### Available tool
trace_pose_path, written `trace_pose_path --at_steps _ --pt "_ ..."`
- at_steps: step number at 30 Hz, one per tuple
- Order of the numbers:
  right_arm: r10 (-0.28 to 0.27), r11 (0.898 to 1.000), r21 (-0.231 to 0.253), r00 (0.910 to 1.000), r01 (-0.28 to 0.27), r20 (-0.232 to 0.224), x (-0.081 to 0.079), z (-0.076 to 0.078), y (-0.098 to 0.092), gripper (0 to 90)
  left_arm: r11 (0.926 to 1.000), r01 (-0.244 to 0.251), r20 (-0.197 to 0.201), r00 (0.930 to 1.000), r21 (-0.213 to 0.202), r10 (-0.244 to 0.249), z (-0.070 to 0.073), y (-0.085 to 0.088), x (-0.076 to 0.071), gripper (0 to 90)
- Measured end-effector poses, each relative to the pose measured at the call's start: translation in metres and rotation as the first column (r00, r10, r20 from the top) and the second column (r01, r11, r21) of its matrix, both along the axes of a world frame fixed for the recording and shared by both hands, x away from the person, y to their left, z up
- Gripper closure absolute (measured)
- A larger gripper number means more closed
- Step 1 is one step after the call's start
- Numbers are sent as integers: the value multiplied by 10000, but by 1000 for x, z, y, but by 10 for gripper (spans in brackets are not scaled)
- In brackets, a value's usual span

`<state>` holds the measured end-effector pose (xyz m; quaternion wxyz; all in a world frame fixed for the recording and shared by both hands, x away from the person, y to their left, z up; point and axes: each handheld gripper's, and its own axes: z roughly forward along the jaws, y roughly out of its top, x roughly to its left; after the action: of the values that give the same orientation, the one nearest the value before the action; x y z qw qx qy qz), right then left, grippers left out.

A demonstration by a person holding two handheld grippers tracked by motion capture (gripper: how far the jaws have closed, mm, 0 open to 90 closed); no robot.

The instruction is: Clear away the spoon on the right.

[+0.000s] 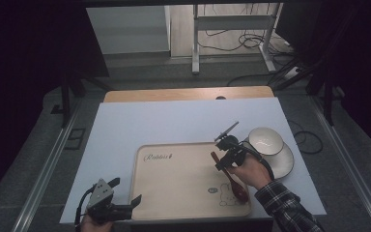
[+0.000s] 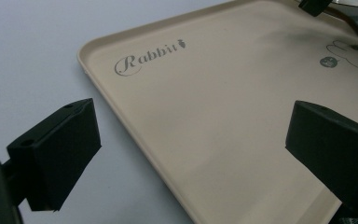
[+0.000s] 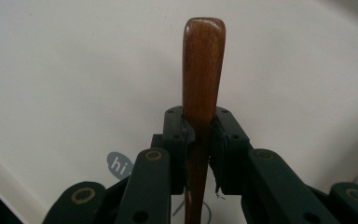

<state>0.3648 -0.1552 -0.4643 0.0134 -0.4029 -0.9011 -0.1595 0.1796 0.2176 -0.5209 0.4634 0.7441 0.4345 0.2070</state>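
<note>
A brown wooden spoon (image 1: 233,182) lies slanted over the right part of the beige tray (image 1: 174,179), its bowl near the printed rabbit. My right gripper (image 1: 221,163) is shut on the spoon's handle (image 3: 202,70), which sticks out past the jaws over the tray (image 3: 74,70). My left gripper (image 1: 136,199) hangs open at the tray's front left corner, nothing between its fingers (image 2: 60,149). In the left gripper view the tray (image 2: 205,116) with its "Rabbit" lettering lies between and beyond the wide-apart jaws.
A white bowl (image 1: 265,140) sits on a white plate (image 1: 284,164) just right of the tray. The tray rests on a white table top (image 1: 174,121) with a wooden edge at the back. Desk legs and cables stand on the floor beyond.
</note>
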Motion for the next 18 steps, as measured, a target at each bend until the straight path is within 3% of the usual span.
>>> trace_pose_path --at_steps 8,12,18 --pt "80 10000 37 9999 -80 130 3 -16 -2 746 10000 3 -8 10000 8 -3 0 0 0 29" --pt "216 9997 113 9980 -223 592 0 -11 -5 677 10000 36 -12 10000 65 -36 0 0 0 29" --pt "518 9977 364 9889 -573 1390 -10 1 -10 710 10000 31 -3 10000 70 -31 0 0 0 29"
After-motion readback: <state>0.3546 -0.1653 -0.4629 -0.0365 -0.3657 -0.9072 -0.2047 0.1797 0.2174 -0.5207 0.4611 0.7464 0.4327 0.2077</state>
